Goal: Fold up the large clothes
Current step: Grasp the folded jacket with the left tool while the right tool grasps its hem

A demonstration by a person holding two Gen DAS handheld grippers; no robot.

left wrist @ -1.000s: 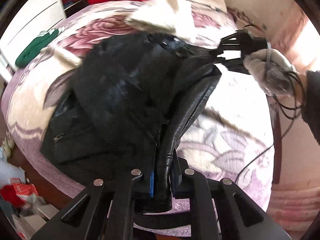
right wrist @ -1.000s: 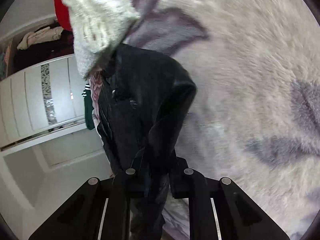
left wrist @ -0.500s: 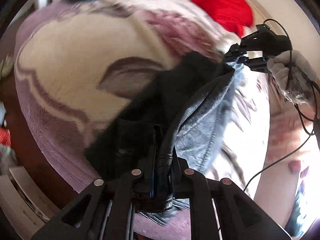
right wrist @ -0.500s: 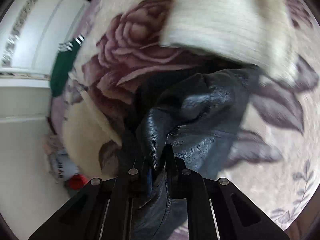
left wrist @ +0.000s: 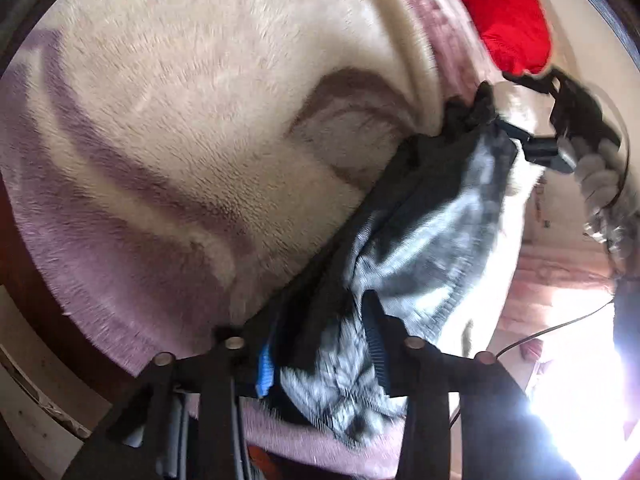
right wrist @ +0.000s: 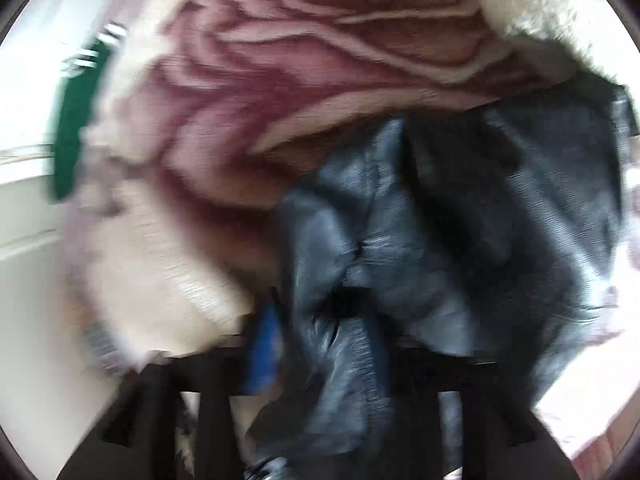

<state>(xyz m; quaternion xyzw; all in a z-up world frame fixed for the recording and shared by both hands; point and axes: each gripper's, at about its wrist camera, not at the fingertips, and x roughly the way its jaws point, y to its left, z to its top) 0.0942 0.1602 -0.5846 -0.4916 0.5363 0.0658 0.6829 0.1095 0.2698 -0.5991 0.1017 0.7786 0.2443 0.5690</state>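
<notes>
A black leather jacket lies bunched on the floral plush blanket, stretched between my two grippers. My left gripper stands at the near edge of the bed with its jaws opening. A fold of the jacket's hem sits loosely between its fingers. In the left wrist view my right gripper, held by a gloved hand, is at the jacket's far end. In its own blurred view the right gripper is opening, and the jacket still lies between the parted fingers.
A red garment lies at the far end of the bed. A green garment hangs at the bed's edge by a white wardrobe. A white fluffy garment borders the jacket. A cable trails at the right.
Both grippers swept the jacket across the bed and down onto the blanket. Their jaws, tight on the leather in the earlier frames, now stand parted.
</notes>
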